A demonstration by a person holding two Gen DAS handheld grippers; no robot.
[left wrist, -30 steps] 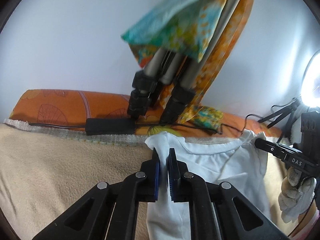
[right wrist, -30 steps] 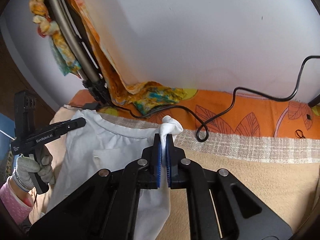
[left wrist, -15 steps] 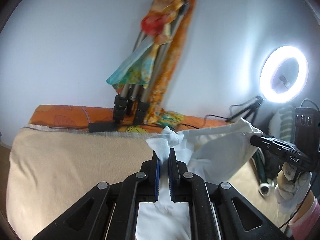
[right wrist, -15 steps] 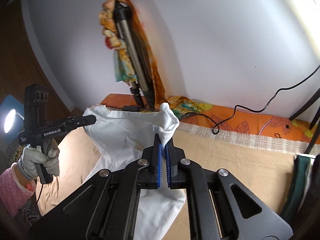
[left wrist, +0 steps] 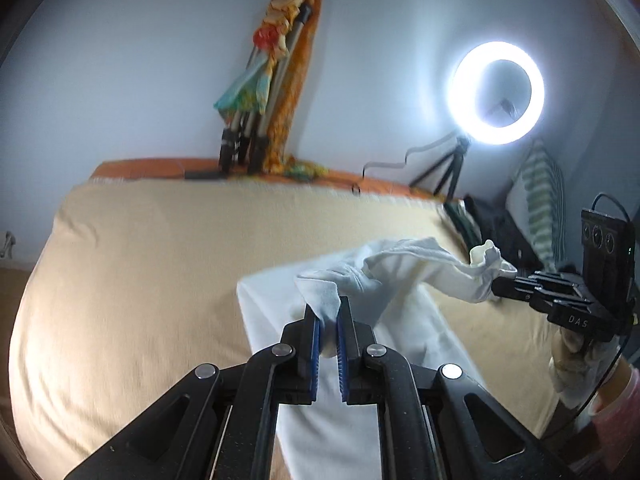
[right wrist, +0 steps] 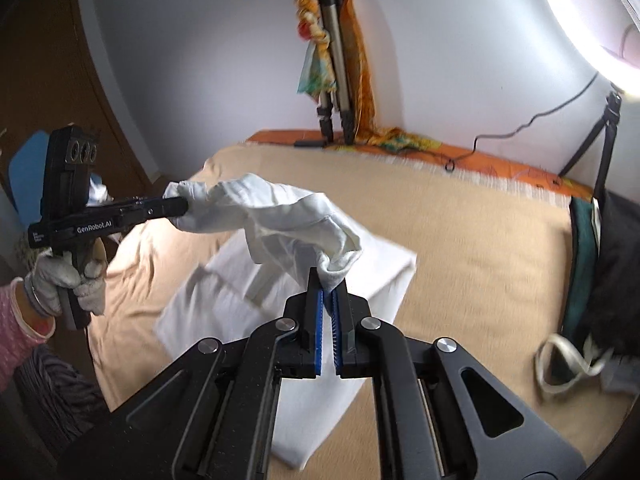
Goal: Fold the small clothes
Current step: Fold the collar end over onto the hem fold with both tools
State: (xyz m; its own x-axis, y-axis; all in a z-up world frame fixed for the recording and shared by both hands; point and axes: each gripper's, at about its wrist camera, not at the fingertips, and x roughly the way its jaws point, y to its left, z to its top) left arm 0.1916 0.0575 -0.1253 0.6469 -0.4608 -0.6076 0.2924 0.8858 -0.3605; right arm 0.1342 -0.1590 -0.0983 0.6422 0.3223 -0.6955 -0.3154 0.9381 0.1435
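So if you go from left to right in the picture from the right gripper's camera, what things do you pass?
Gloved hand → left gripper pinching the white garment → cloth-draped tripod by the wall → ring light stand → dark bag.

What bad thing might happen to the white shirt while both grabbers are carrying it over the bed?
1. Each hand-held gripper, left and right, pinches only a small bunched bit of the white shirt, so a corner might slip out.
2. The cloth between them sags and twists, so the fold may land crooked or wrinkled on the bed.
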